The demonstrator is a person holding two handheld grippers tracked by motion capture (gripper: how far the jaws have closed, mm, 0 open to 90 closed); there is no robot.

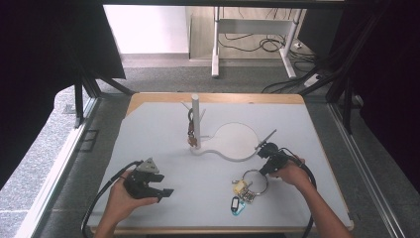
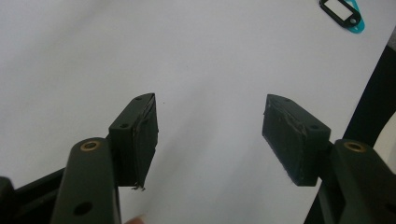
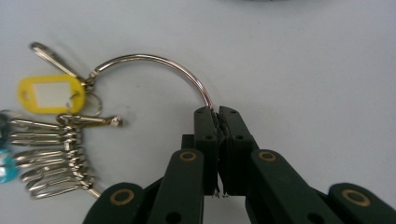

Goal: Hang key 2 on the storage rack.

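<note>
A large metal ring (image 3: 154, 59) lies flat on the white table, strung with a yellow tag (image 3: 51, 93) and several silver clips (image 3: 51, 158). My right gripper (image 3: 217, 112) is shut on the ring's wire at its right side, jaws pressed together around it. In the high view that gripper (image 1: 262, 172) reaches from the right to the ring (image 1: 266, 184) near the table's front. A teal tag (image 1: 236, 206) lies just in front of the bunch. My left gripper (image 1: 166, 192) hovers at the front left, open, with bare table between its pads (image 2: 140, 140).
A white post (image 1: 195, 119) with side pegs stands on a round white base (image 1: 233, 141) mid-table; a dark and brown keychain (image 1: 191, 131) hangs on it. The teal tag (image 2: 343, 11) lies far off in the left gripper view. The table's front edge (image 1: 218, 229) is close.
</note>
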